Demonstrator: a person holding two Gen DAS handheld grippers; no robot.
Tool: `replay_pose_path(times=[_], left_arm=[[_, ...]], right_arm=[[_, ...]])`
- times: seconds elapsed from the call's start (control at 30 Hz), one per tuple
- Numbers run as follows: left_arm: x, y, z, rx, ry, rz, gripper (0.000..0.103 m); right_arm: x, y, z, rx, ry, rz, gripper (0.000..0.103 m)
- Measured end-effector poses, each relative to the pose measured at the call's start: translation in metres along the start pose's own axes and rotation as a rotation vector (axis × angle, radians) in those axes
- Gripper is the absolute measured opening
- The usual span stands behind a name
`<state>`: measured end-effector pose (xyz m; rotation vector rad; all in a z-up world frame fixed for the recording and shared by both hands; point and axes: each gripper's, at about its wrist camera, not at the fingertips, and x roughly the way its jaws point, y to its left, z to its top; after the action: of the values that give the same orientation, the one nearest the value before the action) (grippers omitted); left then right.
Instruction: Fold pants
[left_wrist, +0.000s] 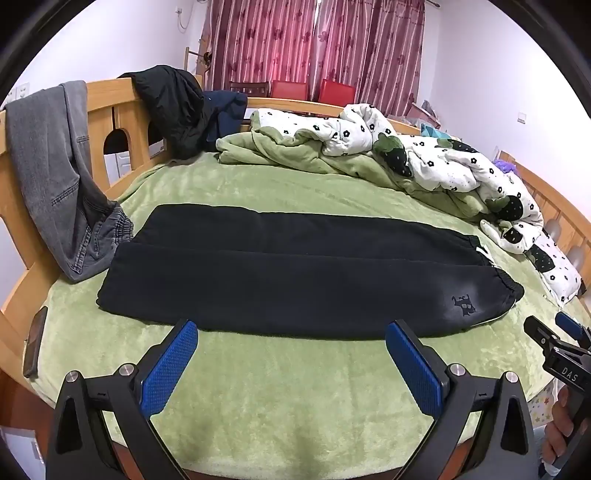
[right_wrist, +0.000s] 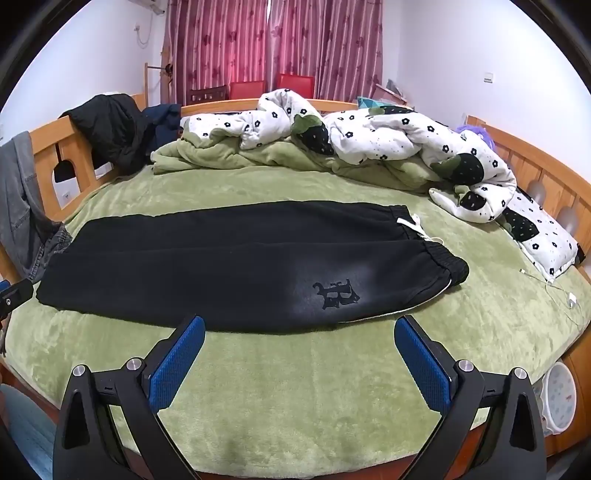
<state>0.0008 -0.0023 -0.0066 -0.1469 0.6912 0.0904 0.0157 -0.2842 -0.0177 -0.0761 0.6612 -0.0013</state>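
Black sweatpants (left_wrist: 295, 273) lie flat across the green bed cover, legs side by side, waistband to the right and cuffs to the left. They also show in the right wrist view (right_wrist: 236, 269), with a dark printed logo (right_wrist: 336, 293) near the waistband. My left gripper (left_wrist: 290, 330) is open and empty, just in front of the pants' near edge. My right gripper (right_wrist: 299, 325) is open and empty, near the logo end. The right gripper also shows at the right edge of the left wrist view (left_wrist: 554, 332).
The green bed cover (left_wrist: 295, 398) has a wooden frame (left_wrist: 99, 122) around it. Grey jeans (left_wrist: 48, 177) and a black jacket (left_wrist: 173, 107) hang on the frame. A crumpled flowered duvet (right_wrist: 388, 147) lies at the back. A phone (left_wrist: 35, 341) lies at the left edge. White earphones (right_wrist: 554, 291) lie to the right.
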Motion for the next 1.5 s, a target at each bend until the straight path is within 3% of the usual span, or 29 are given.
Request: replay_pose_path(times=[1.5], left_arm=[[-0.0018, 0.0001, -0.0014, -0.017, -0.010, -0.017, 0.103]], right_arm=[[-0.0017, 0.0058, 0.0021, 0.006, -0.021, 0.002, 0.101]])
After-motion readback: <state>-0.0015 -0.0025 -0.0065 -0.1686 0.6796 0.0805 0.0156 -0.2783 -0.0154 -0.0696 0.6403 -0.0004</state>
